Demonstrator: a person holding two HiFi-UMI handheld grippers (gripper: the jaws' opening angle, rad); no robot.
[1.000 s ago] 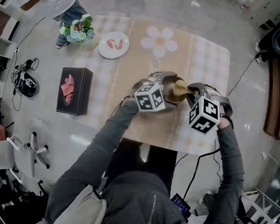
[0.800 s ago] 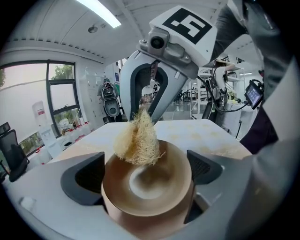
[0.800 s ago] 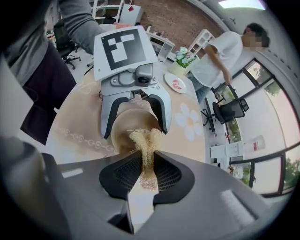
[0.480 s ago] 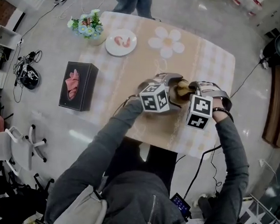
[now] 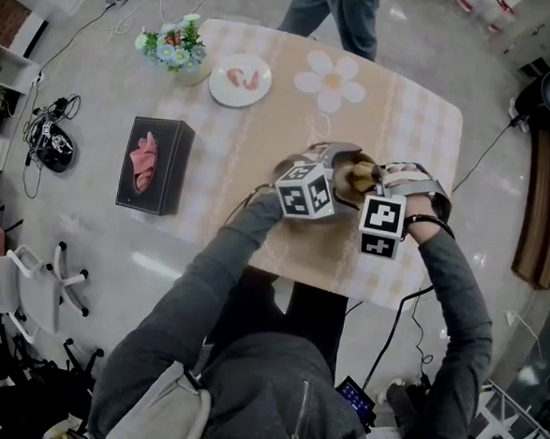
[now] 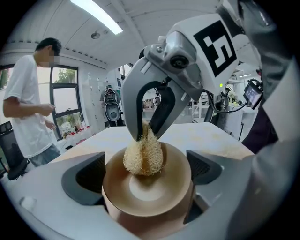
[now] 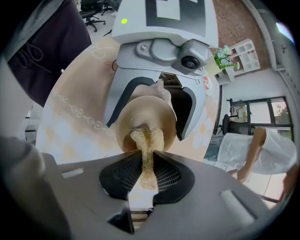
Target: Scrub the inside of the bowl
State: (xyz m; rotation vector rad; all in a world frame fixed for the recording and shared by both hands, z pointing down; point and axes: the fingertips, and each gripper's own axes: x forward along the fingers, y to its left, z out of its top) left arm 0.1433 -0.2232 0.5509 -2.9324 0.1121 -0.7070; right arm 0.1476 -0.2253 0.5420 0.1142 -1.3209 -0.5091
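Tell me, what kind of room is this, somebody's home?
Probably not: it looks like a lab or office with a staged dining corner. The table carries a plate and flowers, but an office chair and loose cables sit on the floor beside it.

Glossy pale floor (image 5: 87, 93) surrounds a checked table (image 5: 409, 120).

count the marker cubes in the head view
2. One cube rides on the left gripper, which holds the bowl; the other cube on the right gripper, which pinches the scrubber. None looks hidden.
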